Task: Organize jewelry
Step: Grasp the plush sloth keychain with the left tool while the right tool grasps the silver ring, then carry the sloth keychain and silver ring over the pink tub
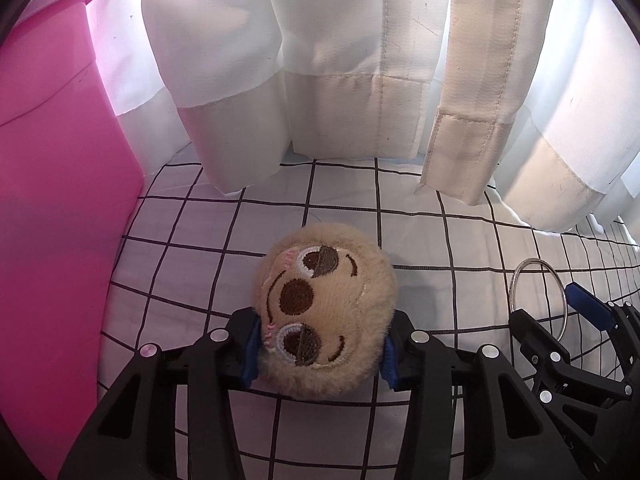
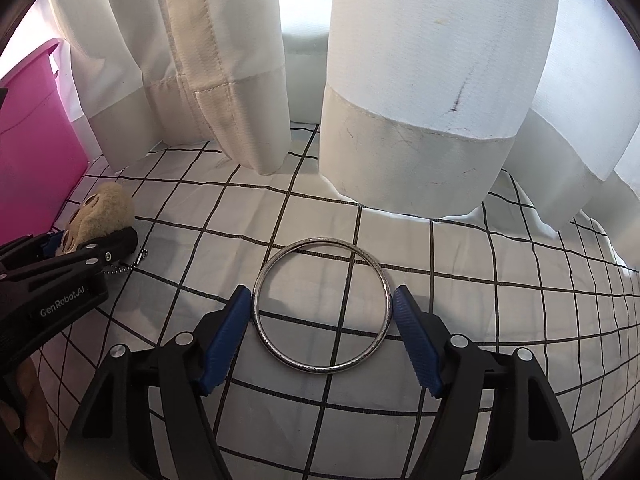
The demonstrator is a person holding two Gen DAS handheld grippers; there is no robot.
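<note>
White curtains hang along the far edge of a grid-patterned cloth, with a pink bin at its left edge. Beside the bin, the left gripper is clamped on a plush sloth keychain, its ball chain trailing. Mid-cloth, the right gripper stands spread around a silver bangle, pads just outside. The thin, hard bangle could likely squirt out or tip when squeezed.

White cloth with a black grid pattern covers the work surface. Along its far edge hang white curtains with hemmed lower borders, backlit by daylight. A pink plastic bin stands at the left edge.
</note>
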